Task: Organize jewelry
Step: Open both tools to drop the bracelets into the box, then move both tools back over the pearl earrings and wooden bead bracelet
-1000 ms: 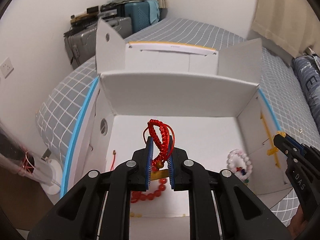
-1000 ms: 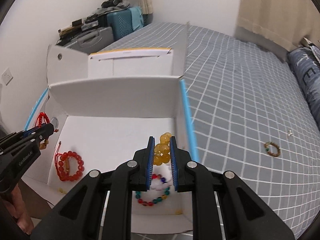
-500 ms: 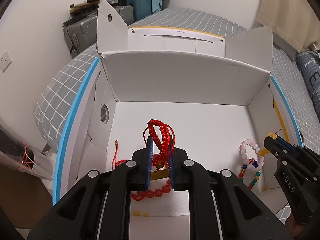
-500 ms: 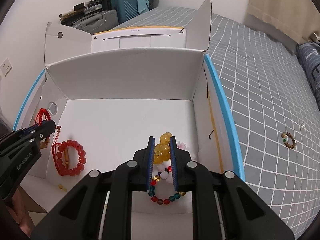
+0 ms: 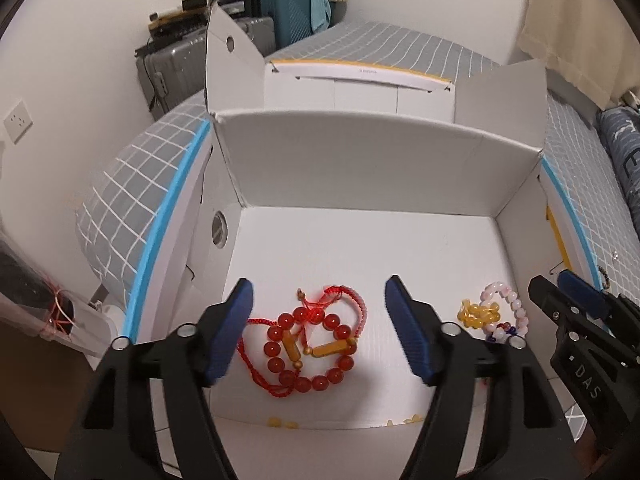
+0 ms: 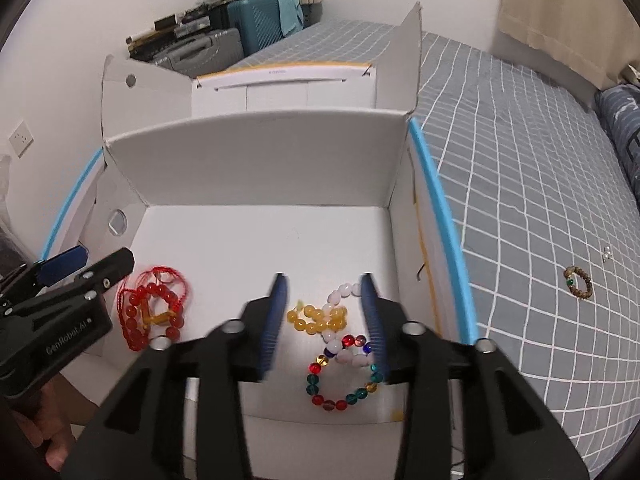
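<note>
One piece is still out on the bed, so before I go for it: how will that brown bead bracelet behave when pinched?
The brown bead bracelet is a small loop of strung beads, so probably floppy and light. It lies flat on the soft bedspread, so pads may dig into fabric. Round beads could slip.

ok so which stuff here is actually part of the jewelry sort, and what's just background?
Part of the job:
white box
red bead bracelet
red cord bracelet
yellow bead bracelet
pink-white bead bracelet
multicolour bead bracelet
brown bead bracelet, on the bed
left claw, open
right claw, open

Just lying about:
suitcases
wall socket
curtain
</note>
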